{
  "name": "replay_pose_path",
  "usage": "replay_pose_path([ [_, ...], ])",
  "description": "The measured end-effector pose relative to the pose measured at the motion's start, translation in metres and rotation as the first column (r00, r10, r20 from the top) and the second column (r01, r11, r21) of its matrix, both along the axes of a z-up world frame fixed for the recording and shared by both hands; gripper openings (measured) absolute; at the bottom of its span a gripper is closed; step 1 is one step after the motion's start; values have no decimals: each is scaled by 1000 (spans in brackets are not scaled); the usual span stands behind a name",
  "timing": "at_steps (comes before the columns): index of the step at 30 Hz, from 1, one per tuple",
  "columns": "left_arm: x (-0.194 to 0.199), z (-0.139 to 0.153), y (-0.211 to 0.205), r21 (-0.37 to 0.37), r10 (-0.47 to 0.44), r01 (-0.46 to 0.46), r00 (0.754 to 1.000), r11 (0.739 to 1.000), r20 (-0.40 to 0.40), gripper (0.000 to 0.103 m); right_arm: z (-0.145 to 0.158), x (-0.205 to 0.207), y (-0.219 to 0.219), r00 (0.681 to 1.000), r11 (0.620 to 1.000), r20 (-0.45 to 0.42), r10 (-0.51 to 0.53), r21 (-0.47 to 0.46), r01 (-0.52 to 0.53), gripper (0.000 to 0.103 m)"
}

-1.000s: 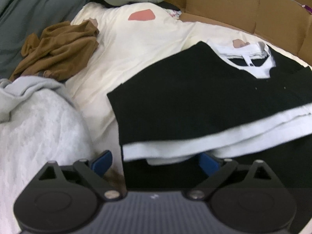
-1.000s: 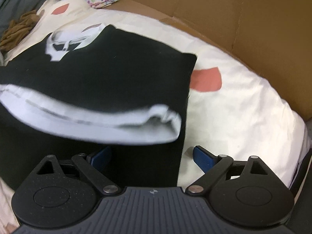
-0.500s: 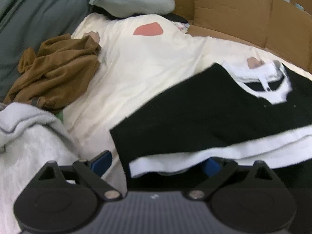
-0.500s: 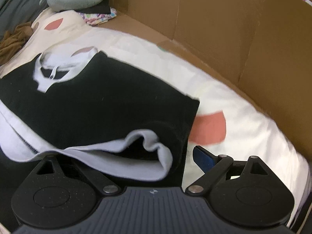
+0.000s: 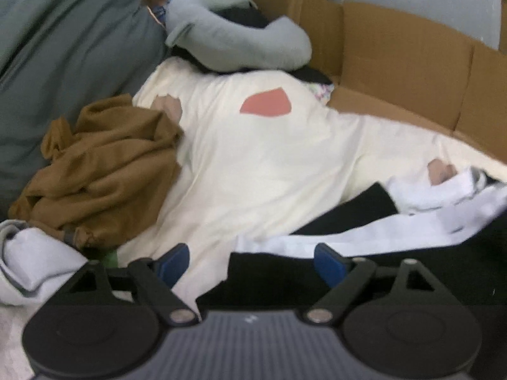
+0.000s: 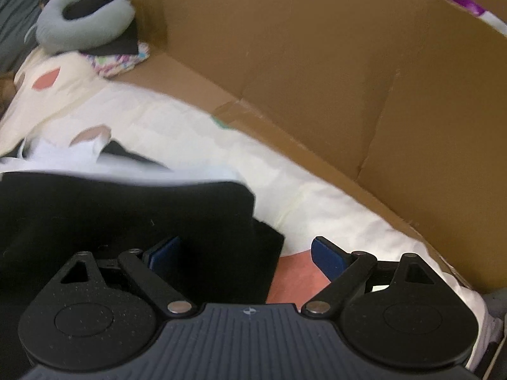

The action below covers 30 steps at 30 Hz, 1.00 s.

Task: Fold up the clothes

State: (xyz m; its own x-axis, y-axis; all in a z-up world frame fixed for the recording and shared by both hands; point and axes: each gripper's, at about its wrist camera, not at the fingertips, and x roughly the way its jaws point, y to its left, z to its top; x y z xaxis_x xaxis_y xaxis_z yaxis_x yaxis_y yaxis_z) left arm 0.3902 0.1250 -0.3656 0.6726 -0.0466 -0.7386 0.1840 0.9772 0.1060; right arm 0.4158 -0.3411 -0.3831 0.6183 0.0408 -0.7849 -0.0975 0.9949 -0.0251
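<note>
A black top (image 5: 364,204) with a white collar (image 5: 434,190) and a white band lies folded on the cream sheet (image 5: 269,164). In the left wrist view its near left corner reaches between the blue pads of my left gripper (image 5: 250,262). Those jaws are closing but stand wide, and neither pad presses the cloth. In the right wrist view the black top (image 6: 126,212) fills the lower left, its right edge between the jaws of my right gripper (image 6: 245,253). These jaws are also wide and closing a little, with no pad pressing the fabric.
A crumpled brown garment (image 5: 104,171) and a pale grey garment (image 5: 31,253) lie left of the top. A grey neck pillow (image 5: 234,41) and dark bedding (image 5: 63,47) sit at the back. Cardboard walls (image 6: 317,63) run along the right side.
Both grippers have drawn back and tilted up, so the top sits lower in both views. The white-edged layer that hung over the fingers now lies flat across the top.
</note>
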Motion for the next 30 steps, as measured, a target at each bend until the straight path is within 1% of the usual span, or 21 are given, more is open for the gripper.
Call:
replay_pose_path([
  [3,-6,1,1,-18,-16,16,1000,1000,-1,87,5,-4,-3,1000,999,8,1,41,-2,87],
  [5,-10,-1,3,-28,-31,30,1000,999,-7,84,6,-8,-4,1000,998,7,10,68,-11,80],
  [6,-12,-3,4,-31,-39,39,999,999,-12,79,5,-8,-3,1000,997,0,14,80,-14,78],
  [7,-13,-4,4,-33,-46,45,999,998,-17,75,4,-8,-2,1000,996,-7,19,91,-18,71],
  [8,-13,-6,5,-42,-52,51,998,998,-20,74,2,-8,0,1000,995,-12,26,95,-25,66],
  [10,-13,-8,7,-60,-61,59,998,996,-24,71,1,-9,3,999,995,-14,39,96,-38,60],
  [12,-11,-11,8,-72,-61,58,998,996,-29,71,-1,-7,6,999,994,-17,43,97,-42,58],
  [13,-9,-13,8,-72,-55,53,998,996,-31,71,-2,-5,7,999,994,-19,42,98,-40,56],
  [14,-7,-15,9,-75,-50,48,998,996,-33,70,-4,-4,7,999,994,-23,39,100,-37,51],
  [17,1,-22,12,-97,-36,30,998,995,-55,67,-8,3,3,999,994,-32,22,109,-18,49],
  [20,6,-28,14,-110,-22,15,998,994,-63,61,-10,8,0,1000,991,-27,7,132,-3,49],
  [21,7,-30,14,-110,-25,18,998,994,-64,57,-11,9,-1,1000,991,-25,4,135,-1,49],
  [23,7,-32,14,-112,-24,17,998,994,-60,53,-12,12,-1,1000,991,-19,-2,130,5,49],
  [24,6,-33,14,-114,-21,14,998,993,-56,46,-13,14,-1,1000,991,-20,-3,134,6,49],
  [25,5,-34,16,-122,-20,13,998,992,-54,37,-14,15,-1,1000,990,-21,-3,139,6,49],
  [26,5,-34,17,-130,-19,12,998,991,-53,33,-15,17,-1,1000,989,-23,-2,145,5,41],
  [27,4,-33,18,-139,-22,15,999,990,-49,28,-16,18,-1,1000,989,-25,0,150,4,38],
  [28,2,-31,19,-139,-24,18,999,990,-41,23,-16,19,-2,1000,988,-23,0,152,4,28],
  [29,0,-29,20,-138,-25,20,999,990,-32,22,-16,19,-3,1000,987,-18,3,161,0,20],
  [30,-3,-25,20,-136,-16,14,1000,991,-15,20,-15,19,-4,1000,986,-13,6,169,-4,19],
])
